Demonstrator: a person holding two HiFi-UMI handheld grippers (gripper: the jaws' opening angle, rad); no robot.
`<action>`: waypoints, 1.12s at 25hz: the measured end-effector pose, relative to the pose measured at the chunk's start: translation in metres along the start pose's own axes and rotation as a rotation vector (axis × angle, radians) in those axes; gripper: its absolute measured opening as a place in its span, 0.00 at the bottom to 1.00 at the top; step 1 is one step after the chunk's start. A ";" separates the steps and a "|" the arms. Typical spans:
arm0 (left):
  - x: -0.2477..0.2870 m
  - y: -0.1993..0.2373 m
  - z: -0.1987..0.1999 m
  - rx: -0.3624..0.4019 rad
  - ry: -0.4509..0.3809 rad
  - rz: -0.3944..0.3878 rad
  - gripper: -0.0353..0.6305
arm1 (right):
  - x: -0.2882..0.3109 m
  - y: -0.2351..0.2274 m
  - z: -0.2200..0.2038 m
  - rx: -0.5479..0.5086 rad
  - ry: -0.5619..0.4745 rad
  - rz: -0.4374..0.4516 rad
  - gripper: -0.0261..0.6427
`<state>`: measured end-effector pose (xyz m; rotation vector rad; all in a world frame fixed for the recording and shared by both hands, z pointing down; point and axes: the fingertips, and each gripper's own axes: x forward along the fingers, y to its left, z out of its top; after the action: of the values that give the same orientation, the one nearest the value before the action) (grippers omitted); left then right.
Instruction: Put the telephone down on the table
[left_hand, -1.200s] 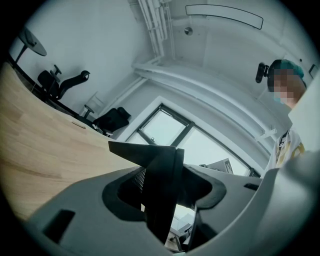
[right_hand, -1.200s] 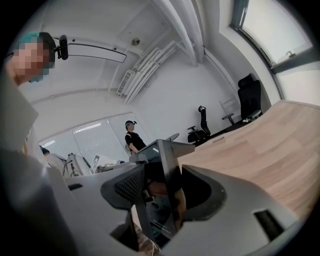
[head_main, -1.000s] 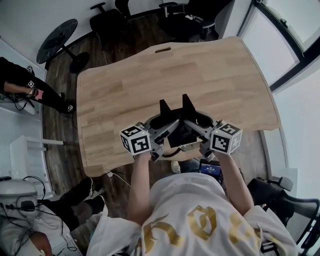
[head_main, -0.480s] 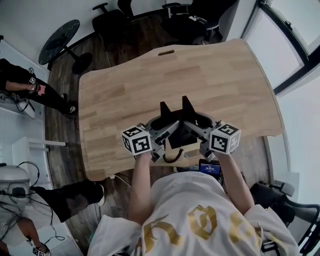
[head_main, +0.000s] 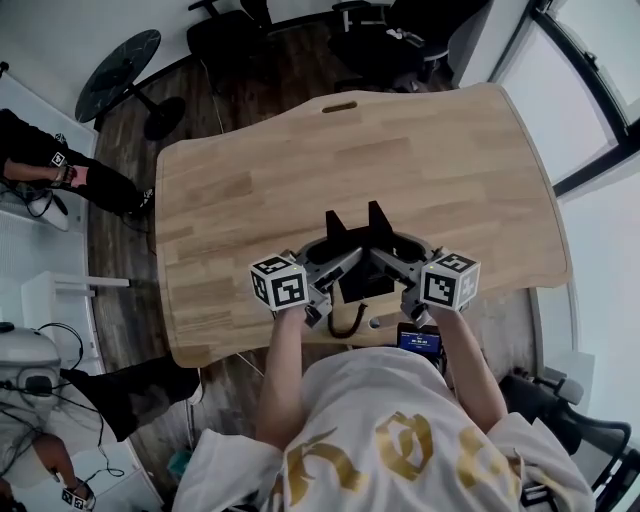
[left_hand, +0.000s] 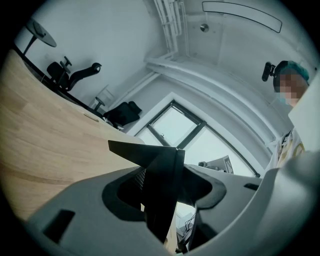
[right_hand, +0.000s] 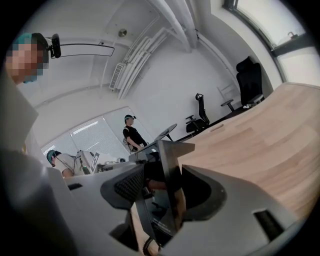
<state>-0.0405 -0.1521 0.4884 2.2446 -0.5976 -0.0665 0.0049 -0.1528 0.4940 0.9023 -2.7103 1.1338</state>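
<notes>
A black telephone (head_main: 362, 268) with two pointed tips hangs just above the near edge of the wooden table (head_main: 300, 170), held from both sides. My left gripper (head_main: 335, 265) is shut on its left side. My right gripper (head_main: 393, 263) is shut on its right side. A black coiled cord (head_main: 345, 322) dangles from the telephone over the table's front edge. In the left gripper view the telephone (left_hand: 150, 155) is a dark slab clamped between the jaws of the left gripper (left_hand: 167, 190). The right gripper view shows the telephone (right_hand: 167, 155) pinched the same way in the right gripper (right_hand: 165, 192).
The tabletop beyond the telephone is bare wood with a slot handle (head_main: 339, 106) at its far edge. Black office chairs (head_main: 225, 30) and a round black side table (head_main: 115, 75) stand behind it. A person (head_main: 50, 165) sits at the left, another's leg (head_main: 140, 395) at lower left.
Both grippers and the telephone have sunk a little toward the table and edged forward. The dangling cord now shows more below the telephone. The grip has not changed.
</notes>
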 end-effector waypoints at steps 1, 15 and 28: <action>0.001 0.002 -0.004 -0.006 0.000 0.004 0.37 | 0.000 -0.002 -0.004 0.006 0.005 0.000 0.36; 0.017 0.054 -0.017 -0.100 0.016 0.045 0.37 | 0.030 -0.047 -0.020 0.082 0.090 0.000 0.36; 0.036 0.103 -0.017 -0.176 0.056 0.042 0.37 | 0.060 -0.088 -0.024 0.144 0.145 -0.027 0.36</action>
<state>-0.0451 -0.2149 0.5788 2.0565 -0.5851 -0.0333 -0.0004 -0.2154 0.5838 0.8358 -2.5208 1.3478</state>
